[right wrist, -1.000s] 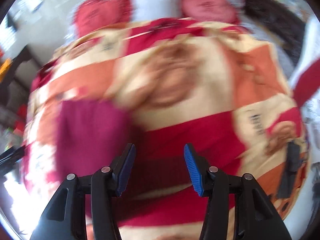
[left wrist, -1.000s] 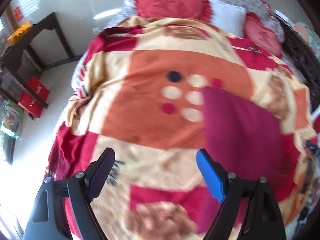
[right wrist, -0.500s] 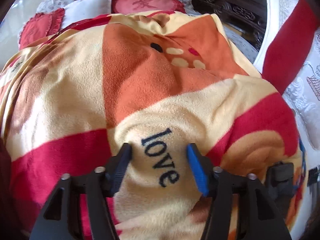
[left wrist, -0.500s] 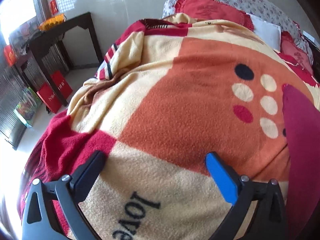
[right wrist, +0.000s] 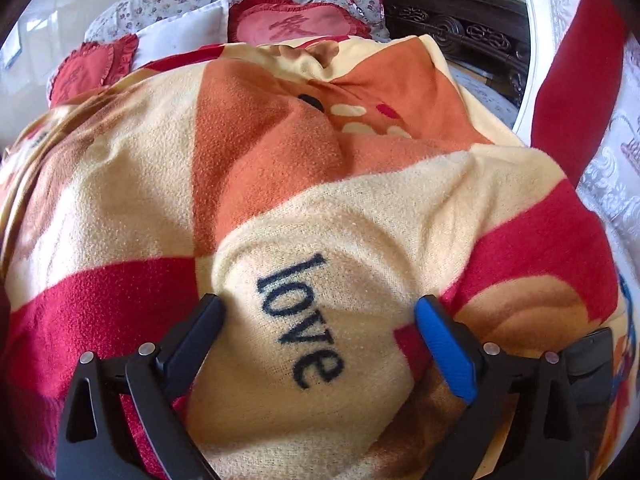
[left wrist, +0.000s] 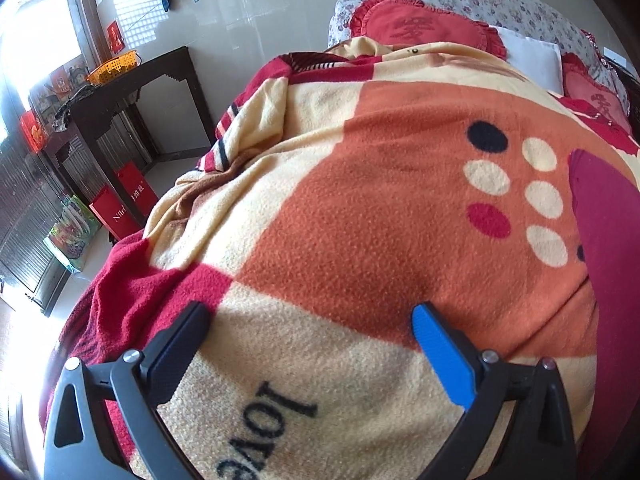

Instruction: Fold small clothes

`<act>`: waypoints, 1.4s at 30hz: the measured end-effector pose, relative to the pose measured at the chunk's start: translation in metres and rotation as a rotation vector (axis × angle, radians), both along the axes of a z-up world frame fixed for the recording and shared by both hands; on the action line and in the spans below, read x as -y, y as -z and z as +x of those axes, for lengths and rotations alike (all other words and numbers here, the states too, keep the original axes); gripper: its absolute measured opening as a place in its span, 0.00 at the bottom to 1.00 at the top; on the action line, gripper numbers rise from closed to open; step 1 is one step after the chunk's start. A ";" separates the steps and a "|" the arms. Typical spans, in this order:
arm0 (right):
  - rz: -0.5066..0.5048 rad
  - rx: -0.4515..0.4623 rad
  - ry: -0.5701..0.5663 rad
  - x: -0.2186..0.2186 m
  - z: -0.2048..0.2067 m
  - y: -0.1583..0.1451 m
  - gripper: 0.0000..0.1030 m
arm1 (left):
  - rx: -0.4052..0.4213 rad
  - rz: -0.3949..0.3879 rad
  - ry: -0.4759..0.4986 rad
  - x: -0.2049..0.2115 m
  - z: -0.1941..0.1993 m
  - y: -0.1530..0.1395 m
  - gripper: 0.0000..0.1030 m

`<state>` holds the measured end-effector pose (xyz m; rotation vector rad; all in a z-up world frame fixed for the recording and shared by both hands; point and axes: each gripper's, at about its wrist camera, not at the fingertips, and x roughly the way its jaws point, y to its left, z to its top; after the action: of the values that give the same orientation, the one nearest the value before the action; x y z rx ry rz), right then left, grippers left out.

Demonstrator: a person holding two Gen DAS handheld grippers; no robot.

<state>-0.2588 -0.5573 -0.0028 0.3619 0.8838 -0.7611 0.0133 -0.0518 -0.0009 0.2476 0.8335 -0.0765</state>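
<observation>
Tongs on both hands are now sitting low over the fleece blanket [left wrist: 360,208], having dropped from higher up 1 second ago. The left tongs [left wrist: 310,334] are spread wide, gripping nothing; the right tongs [right wrist: 320,326] are opening, with only the "love" lettering [right wrist: 300,320] between them. The maroon garment [left wrist: 608,280] is lying at the left view's right edge, apparently just released, so that fold seems done. Farther off, an orange basket [left wrist: 114,66] is sitting on the dark desk [left wrist: 132,84]; its contents cannot be seen.
</observation>
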 end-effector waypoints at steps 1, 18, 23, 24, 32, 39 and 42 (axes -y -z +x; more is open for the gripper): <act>0.020 0.011 -0.002 0.002 -0.001 0.001 0.84 | -0.001 -0.004 0.000 0.000 0.000 0.000 1.00; 0.033 0.019 -0.002 0.003 -0.002 0.003 0.84 | -0.004 -0.009 0.001 0.000 -0.001 0.000 1.00; 0.033 0.019 -0.003 0.003 -0.002 0.003 0.84 | -0.004 -0.009 0.001 0.000 -0.001 0.000 1.00; 0.033 0.019 -0.003 0.003 -0.002 0.003 0.84 | -0.004 -0.009 0.001 0.000 -0.001 0.000 1.00; 0.033 0.020 -0.003 0.003 -0.002 0.004 0.84 | -0.004 -0.010 0.001 0.000 -0.001 0.000 1.00; 0.034 0.021 -0.003 0.003 -0.002 0.004 0.84 | -0.004 -0.009 0.000 0.000 -0.001 0.000 1.00; 0.033 0.020 -0.003 0.003 -0.002 0.004 0.84 | -0.004 -0.009 0.000 0.000 -0.001 0.000 1.00</act>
<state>-0.2609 -0.5606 -0.0066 0.3969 0.8787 -0.7393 0.0125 -0.0519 -0.0004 0.2390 0.8374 -0.0813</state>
